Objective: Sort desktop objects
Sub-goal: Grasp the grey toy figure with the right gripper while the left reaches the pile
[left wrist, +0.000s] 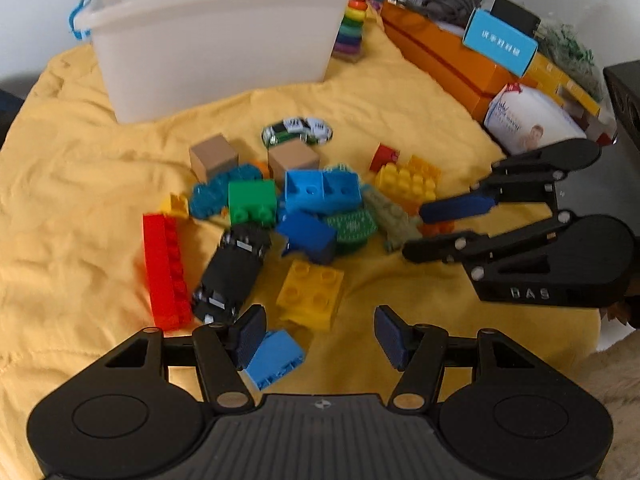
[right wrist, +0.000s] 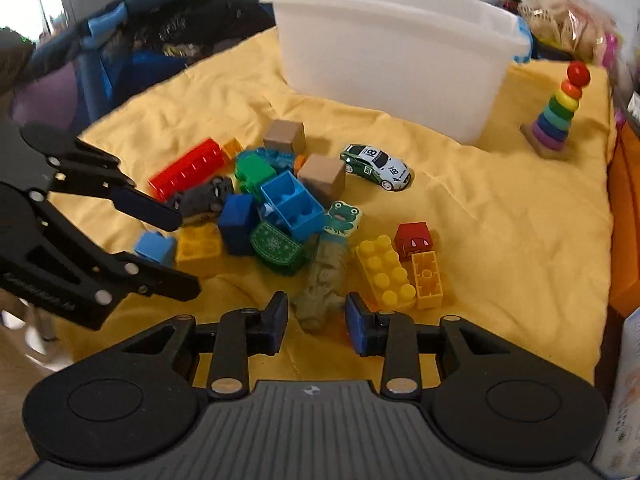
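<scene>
Bin (right wrist: 384, 64): twelve o'clock, contents unseen.
Toy pile (left wrist: 304, 208): unsorted, everything left.
My left gripper (left wrist: 320, 332): fingers apart, empty.
My right gripper (right wrist: 316, 320): apart, astride crocodile (right wrist: 324, 280).

A heap of plastic building bricks (right wrist: 280, 208) in red, blue, green and yellow lies on the yellow cloth (right wrist: 500, 240), with two tan cubes, a black toy car (left wrist: 230, 276) and a white-green racing car (right wrist: 376, 166); behind stands an upright white plastic tub (right wrist: 392, 56)

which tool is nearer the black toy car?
Left. The left tool hangs open just beside the black toy car; the right tool is across the pile, over the olive figure.
</scene>
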A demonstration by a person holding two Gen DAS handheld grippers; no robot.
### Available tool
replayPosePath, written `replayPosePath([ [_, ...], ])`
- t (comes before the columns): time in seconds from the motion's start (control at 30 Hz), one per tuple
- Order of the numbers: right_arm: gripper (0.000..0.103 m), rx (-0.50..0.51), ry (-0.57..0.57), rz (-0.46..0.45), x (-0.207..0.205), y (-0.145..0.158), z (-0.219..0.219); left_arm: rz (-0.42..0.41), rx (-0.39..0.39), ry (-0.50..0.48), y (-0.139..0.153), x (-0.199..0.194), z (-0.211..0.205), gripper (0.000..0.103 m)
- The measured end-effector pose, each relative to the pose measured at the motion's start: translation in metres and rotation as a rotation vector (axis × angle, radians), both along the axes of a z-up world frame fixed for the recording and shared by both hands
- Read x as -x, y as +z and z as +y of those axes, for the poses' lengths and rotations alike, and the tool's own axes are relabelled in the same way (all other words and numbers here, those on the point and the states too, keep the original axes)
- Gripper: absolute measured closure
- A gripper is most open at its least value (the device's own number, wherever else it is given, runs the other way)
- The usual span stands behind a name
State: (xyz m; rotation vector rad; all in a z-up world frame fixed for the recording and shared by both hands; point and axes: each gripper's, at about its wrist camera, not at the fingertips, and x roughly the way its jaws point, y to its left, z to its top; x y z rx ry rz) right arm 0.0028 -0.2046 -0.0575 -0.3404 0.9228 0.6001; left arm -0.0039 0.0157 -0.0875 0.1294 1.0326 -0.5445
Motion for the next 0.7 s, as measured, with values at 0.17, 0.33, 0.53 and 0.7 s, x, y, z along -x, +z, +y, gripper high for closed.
replayPosePath([
  [0.17,0.070,0.004,-0.015,-0.019,-0.006,-0.003,-0.002,-0.014,0.009,0.003,0.001,0.001,0.003,0.040],
  [0.33,0.068,-0.061,-0.060,0.039,-0.017,-0.004,-0.006,-0.078,0.014,0.014,0.014,-0.011,0.009,0.040],
  [0.53,0.067,-0.078,-0.074,0.089,-0.029,-0.015,0.001,-0.181,-0.034,-0.028,0.028,-0.058,0.011,0.040],
  [0.7,0.075,-0.046,-0.066,0.050,-0.020,-0.012,0.004,-0.156,-0.101,-0.139,0.016,-0.099,0.002,0.051],
])
